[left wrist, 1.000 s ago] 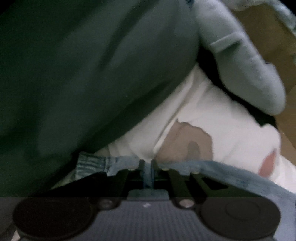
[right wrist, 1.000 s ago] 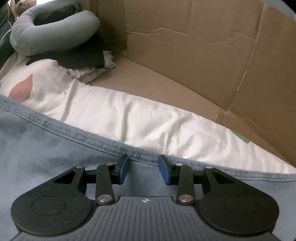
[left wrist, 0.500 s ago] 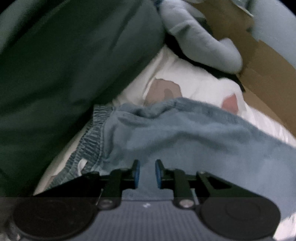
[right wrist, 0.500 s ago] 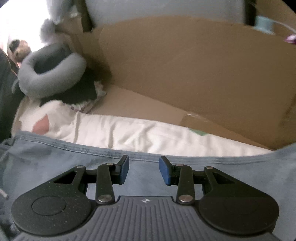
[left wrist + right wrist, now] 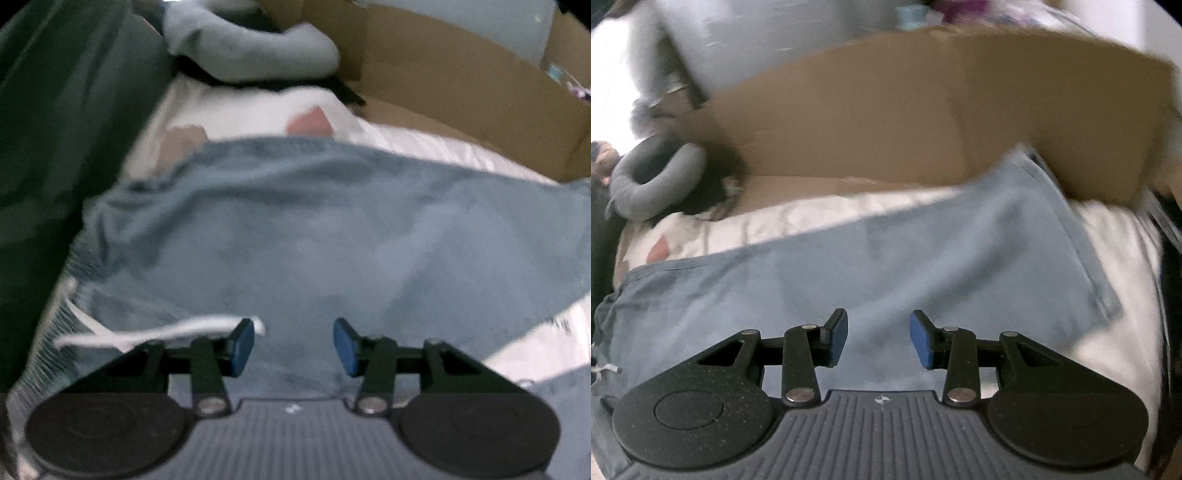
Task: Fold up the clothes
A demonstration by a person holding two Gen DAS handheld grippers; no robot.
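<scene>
faded blue cotton sweatpants [image 5: 314, 229] lying longways along the brown cardboard box wall [image 5: 923, 110] | left gripper [image 5: 294, 346] just opened, nothing pinched, nearer the white drawstring [image 5: 155, 332] | right gripper [image 5: 879, 338] parted, empty

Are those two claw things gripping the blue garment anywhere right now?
No. The left gripper, whose jaws have just been opening, and the right gripper both stand open above the blue garment.

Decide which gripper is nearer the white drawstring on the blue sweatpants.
Left. The left gripper has the white drawstring beside one finger; from the right gripper it lies far off.
</scene>
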